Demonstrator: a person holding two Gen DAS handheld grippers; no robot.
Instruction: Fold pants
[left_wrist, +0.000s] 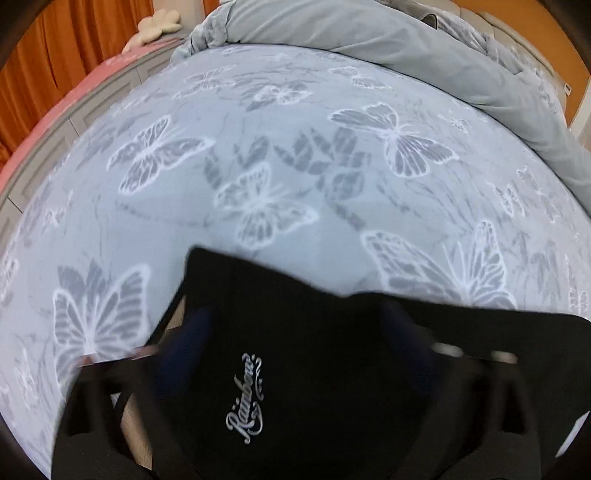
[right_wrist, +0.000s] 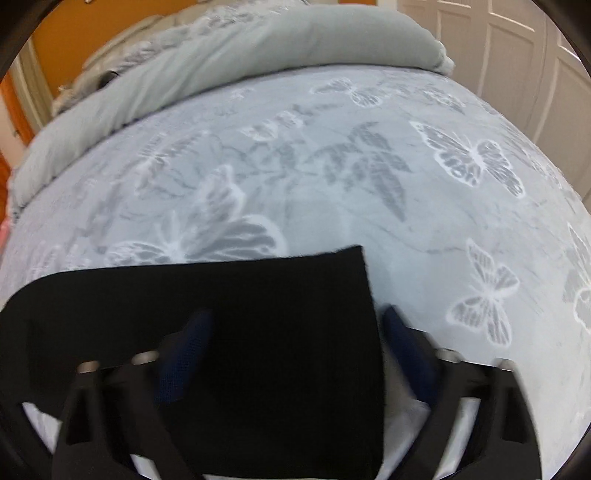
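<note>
- The black knit pants (left_wrist: 295, 350), with a white script logo (left_wrist: 244, 398) stitched on them, are stretched between the two grippers, low over the near end of the bed.
- The left gripper (left_wrist: 295, 332) has that cloth lying between its dark blue padded fingers (left_wrist: 188, 343); the fingers stand apart, and whether the pads press on the fabric I cannot tell.
- The right gripper (right_wrist: 295, 332) frames the pants' square corner (right_wrist: 332, 295) the same way: one blue finger (right_wrist: 402, 343) shows bare beside the cloth edge, apart from it.
- Under the pants lies a pale grey bedsheet printed with white butterflies (left_wrist: 258, 147).
- Beyond the pants, along the sheet's far edge, a plain grey duvet (right_wrist: 258, 48) is bunched in a roll.
- Past the duvet stand white panelled doors (right_wrist: 517, 55) and orange curtains (left_wrist: 74, 37).
</note>
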